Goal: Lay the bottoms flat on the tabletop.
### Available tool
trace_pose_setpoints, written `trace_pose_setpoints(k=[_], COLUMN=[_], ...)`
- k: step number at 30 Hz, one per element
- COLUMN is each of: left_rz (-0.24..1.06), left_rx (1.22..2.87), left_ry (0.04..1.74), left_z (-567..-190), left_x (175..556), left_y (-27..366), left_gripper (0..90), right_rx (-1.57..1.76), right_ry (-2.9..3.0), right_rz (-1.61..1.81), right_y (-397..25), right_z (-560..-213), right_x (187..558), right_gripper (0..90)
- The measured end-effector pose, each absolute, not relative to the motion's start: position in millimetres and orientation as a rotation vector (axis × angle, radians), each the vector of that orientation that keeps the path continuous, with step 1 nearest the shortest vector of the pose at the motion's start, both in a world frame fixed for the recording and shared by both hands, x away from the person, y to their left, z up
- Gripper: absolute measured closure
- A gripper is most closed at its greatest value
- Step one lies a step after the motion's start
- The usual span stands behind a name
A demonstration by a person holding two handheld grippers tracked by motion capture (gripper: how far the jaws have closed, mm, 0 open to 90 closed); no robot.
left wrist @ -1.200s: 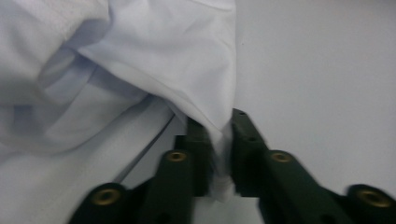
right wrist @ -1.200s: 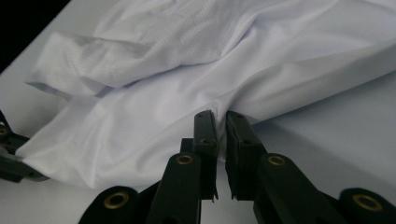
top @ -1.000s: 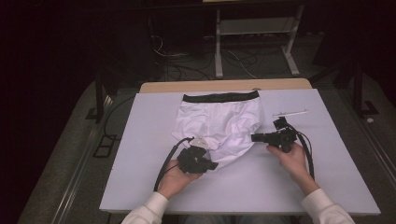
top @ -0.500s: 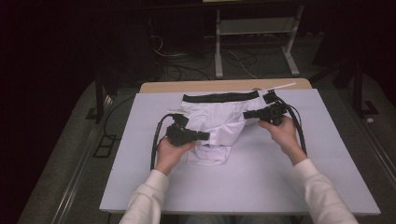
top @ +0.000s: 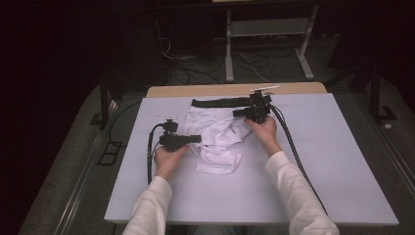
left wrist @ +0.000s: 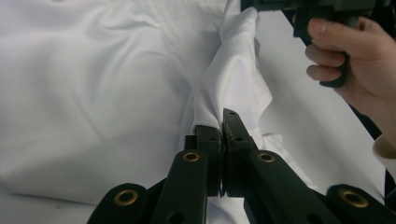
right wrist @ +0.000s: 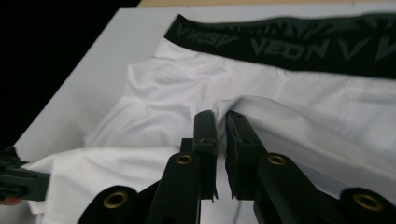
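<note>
Left gripper (left wrist: 223, 122): jaws pressed together on a pinch of white fabric, the cloth rising in a taut ridge from the tips toward the upper right of the left gripper view. In the high view this gripper (top: 195, 139) sits left of centre, pointing right into the garment.

Right gripper (right wrist: 220, 116): jaws nearly closed, a thin gap showing lower down, with a folded edge of fabric caught between the tips. In the high view it (top: 238, 113) sits just under the waistband, upper centre, pointing left.

What has changed: a second ago both grippers were at the near hem of the white shorts (top: 215, 137), which lay spread flat. Now both have travelled up the frame and the lower part of the garment is carried over itself, leaving a bunched, narrower shape with a small flap sticking out toward the bottom of the frame. I read this as a fold in progress, the bottom brought toward the black waistband (top: 220, 102), not yet laid down or smoothed.

The shorts lie on the pale table sheet (top: 342, 161), upper centre, waistband along the far edge near the wooden strip (top: 195, 90).
</note>
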State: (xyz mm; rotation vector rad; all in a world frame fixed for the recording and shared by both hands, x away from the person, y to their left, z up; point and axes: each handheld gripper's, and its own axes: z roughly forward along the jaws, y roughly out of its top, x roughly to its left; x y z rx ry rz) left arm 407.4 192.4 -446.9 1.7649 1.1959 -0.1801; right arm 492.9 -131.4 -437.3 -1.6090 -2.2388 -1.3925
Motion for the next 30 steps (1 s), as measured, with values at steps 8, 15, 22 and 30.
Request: trace_pose_setpoints(k=[8,15,22,30], left_rz=[-0.184,-0.178,-0.173,-0.18], left_rx=[1.777,1.788,1.805,1.814], left_ry=[1.212,1.209,1.217,1.218], left_z=[-451,-448,-451,-453], left_x=[409,406,405,404], left_y=[193,191,187,186], left_gripper=[86.7,86.7,86.6,86.5], right_rx=[-1.598,-1.572,-1.508,-1.456], right_ry=[-2.294,-2.375,-2.437,-2.398], right_rz=[-1.305,-1.35,-1.41,-1.419], right_y=[-124,-135,-151,-158], right_z=[-461,-437,-408,-405], right_x=[492,478,456,427], right_gripper=[75.6,64.4,52.0,47.0])
